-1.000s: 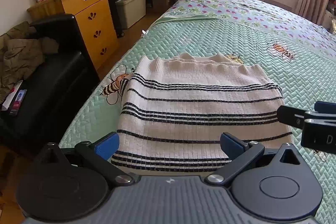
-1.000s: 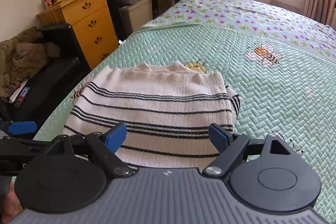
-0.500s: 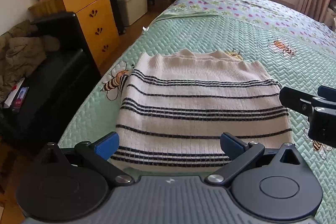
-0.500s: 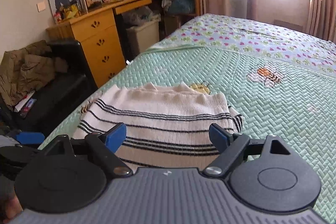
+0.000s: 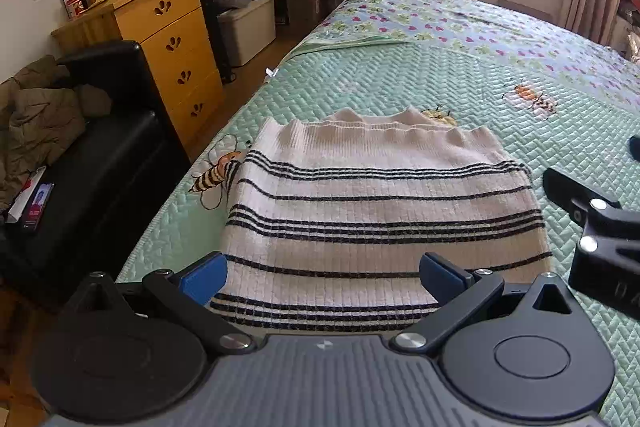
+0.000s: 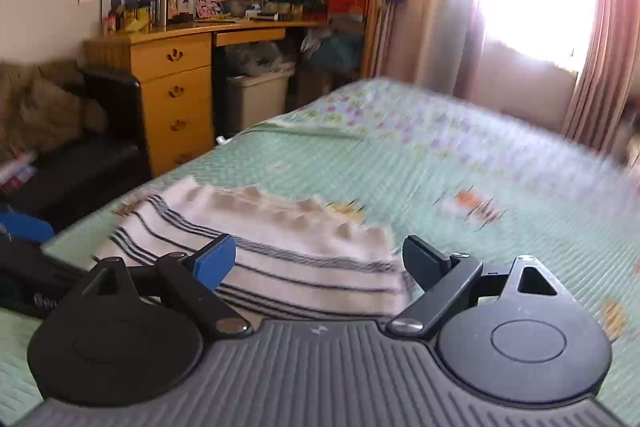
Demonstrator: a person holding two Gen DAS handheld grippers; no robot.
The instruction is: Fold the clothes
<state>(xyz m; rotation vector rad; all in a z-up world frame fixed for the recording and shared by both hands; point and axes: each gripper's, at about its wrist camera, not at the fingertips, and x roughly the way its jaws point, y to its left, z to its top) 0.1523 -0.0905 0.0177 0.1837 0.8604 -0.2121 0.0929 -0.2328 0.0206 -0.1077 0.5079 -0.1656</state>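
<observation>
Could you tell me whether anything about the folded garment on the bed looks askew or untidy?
Mostly tidy. The cream ribbed sweater with dark stripes lies flat on the green quilted bedspread, but its far edge is wavy and a striped layer pokes out at its left side.

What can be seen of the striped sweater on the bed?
The sweater is cream ribbed knit with thin dark stripes in groups across it. It lies folded into a flat rectangle on the green quilt, near the bed's left edge, its wavy ribbed edge at the far side. Neither gripper holds it.
</observation>
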